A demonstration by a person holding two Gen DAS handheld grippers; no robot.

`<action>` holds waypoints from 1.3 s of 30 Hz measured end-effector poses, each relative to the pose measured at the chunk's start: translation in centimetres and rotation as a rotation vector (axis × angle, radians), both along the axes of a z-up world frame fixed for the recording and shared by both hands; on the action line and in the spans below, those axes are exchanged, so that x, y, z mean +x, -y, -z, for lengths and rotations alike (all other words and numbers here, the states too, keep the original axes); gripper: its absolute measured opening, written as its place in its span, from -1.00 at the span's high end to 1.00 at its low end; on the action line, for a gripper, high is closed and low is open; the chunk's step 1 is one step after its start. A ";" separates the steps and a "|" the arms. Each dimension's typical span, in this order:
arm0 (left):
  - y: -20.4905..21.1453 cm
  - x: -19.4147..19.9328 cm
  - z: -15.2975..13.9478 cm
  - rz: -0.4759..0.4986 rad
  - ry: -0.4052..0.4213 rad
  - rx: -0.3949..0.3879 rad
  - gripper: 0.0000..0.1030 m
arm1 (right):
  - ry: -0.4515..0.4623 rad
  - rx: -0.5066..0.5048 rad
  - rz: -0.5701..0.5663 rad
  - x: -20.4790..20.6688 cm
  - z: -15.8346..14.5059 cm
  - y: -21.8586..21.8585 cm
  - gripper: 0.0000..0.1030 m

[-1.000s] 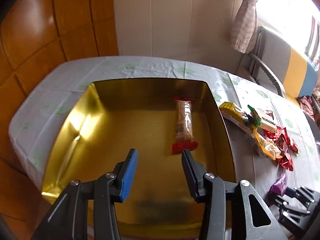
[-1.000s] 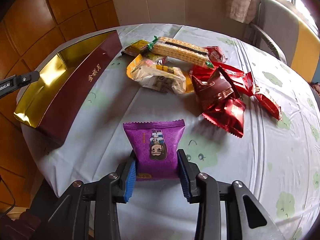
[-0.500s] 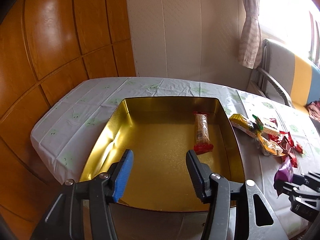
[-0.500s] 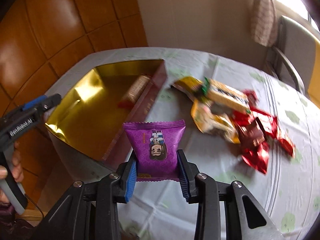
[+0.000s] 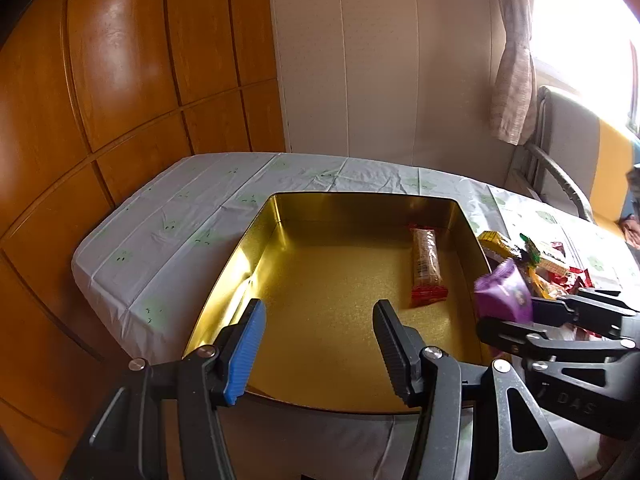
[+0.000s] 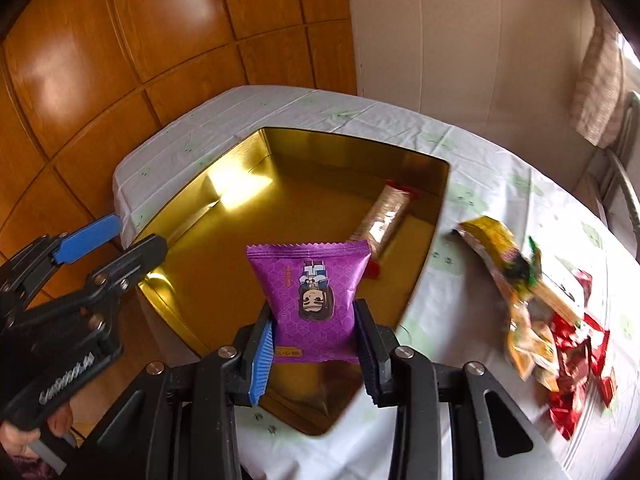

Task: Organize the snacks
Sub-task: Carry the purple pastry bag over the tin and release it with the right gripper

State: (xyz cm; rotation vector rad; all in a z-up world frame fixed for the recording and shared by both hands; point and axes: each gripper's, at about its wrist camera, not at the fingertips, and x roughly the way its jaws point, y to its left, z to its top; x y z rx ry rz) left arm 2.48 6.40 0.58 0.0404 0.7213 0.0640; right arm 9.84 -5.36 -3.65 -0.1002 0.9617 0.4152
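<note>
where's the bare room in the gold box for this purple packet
Most of the gold box floor is bare: the whole stretch from its left wall to the biscuit bar near its right wall. The purple packet fits there. It is crowded outside, on the cloth right of the box, at the snack pile.

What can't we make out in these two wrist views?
- Snack pile, right wrist view: motion-blurred, labels unreadable; left wrist view: the right gripper and purple packet cover part of it.
- Wafer bar, right wrist view: near end behind the purple packet.
- Gold tin, left wrist view: near wall behind the left gripper.
- Window, left wrist view: overexposed.
</note>
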 end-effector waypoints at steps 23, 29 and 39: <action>-1.0 -0.8 0.0 -0.021 0.021 0.026 -0.10 | 0.038 0.026 0.096 -0.6 0.2 1.6 0.13; -0.3 -0.9 0.2 0.005 0.006 0.021 -0.14 | 0.060 0.002 0.164 -1.9 -0.5 5.3 0.10; 3.5 -0.3 0.2 0.163 -0.015 0.060 -0.15 | 0.029 -0.044 0.351 -3.8 -0.3 15.3 0.09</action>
